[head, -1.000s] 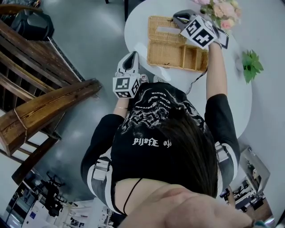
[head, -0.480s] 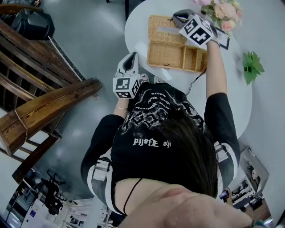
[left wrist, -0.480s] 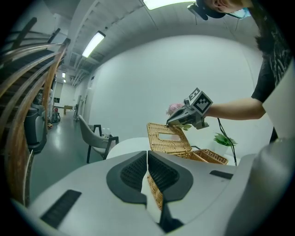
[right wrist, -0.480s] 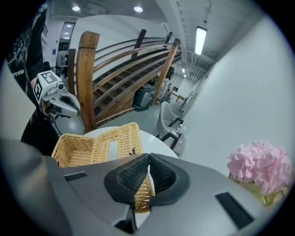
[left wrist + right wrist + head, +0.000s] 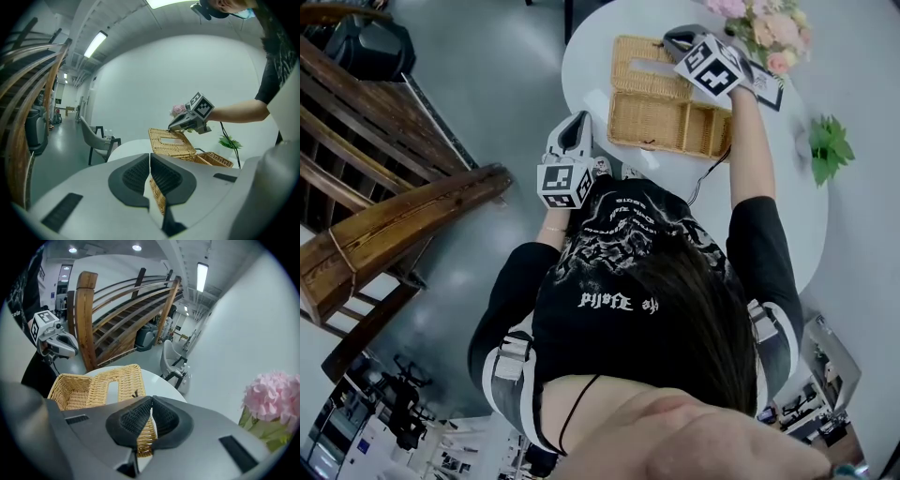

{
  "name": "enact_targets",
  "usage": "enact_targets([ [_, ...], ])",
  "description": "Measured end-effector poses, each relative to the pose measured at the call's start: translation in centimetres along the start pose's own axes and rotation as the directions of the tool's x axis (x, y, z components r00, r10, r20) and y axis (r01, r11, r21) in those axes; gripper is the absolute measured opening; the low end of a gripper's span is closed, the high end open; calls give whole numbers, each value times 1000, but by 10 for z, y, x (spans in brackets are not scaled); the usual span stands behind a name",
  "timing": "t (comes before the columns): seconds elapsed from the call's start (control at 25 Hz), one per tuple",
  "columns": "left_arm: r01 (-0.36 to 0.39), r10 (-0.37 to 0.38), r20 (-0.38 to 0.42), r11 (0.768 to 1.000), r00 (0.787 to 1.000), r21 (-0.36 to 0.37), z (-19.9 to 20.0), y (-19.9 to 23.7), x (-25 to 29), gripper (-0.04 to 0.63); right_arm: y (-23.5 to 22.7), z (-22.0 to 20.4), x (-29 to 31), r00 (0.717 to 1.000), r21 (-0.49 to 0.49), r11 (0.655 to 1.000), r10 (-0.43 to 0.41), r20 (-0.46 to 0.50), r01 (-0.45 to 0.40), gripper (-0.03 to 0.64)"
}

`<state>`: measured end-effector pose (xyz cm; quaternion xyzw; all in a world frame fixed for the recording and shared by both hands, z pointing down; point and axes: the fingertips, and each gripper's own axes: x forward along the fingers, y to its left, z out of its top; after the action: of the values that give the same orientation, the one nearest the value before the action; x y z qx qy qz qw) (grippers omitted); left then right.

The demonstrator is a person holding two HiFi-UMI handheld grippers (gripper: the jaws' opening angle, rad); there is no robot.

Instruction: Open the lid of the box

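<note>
A wicker box (image 5: 670, 122) stands on the round white table (image 5: 591, 56), its slotted lid (image 5: 647, 66) swung back and lying beyond it. My right gripper (image 5: 675, 39) is shut on the lid's far edge; in the right gripper view the woven rim (image 5: 143, 437) runs between the pads of that gripper (image 5: 151, 411). My left gripper (image 5: 574, 127) hangs by the table's near-left edge, apart from the box, jaws shut with nothing in them. The left gripper view shows that gripper (image 5: 150, 161) facing the open box (image 5: 213, 159) and raised lid (image 5: 171, 143).
Pink flowers (image 5: 769, 23) and a small card (image 5: 766, 84) stand behind the box, a green sprig (image 5: 830, 145) to its right. A cable (image 5: 708, 173) trails off the table's near edge. A wooden staircase (image 5: 384, 187) runs along the left; a chair (image 5: 96, 138) stands beyond the table.
My right gripper has sunk slightly with the lid's edge, so the lid lies a little further back. The left gripper has kept still.
</note>
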<state>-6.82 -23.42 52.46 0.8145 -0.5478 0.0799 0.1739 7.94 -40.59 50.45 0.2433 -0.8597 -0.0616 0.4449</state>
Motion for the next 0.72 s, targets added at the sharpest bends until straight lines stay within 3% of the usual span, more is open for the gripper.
enact_targets([
  [0.72,-15,15,-3,1000,1000,4,9,4,14,26,-4,-19,28,998,63,996,57,-13,-56,35],
])
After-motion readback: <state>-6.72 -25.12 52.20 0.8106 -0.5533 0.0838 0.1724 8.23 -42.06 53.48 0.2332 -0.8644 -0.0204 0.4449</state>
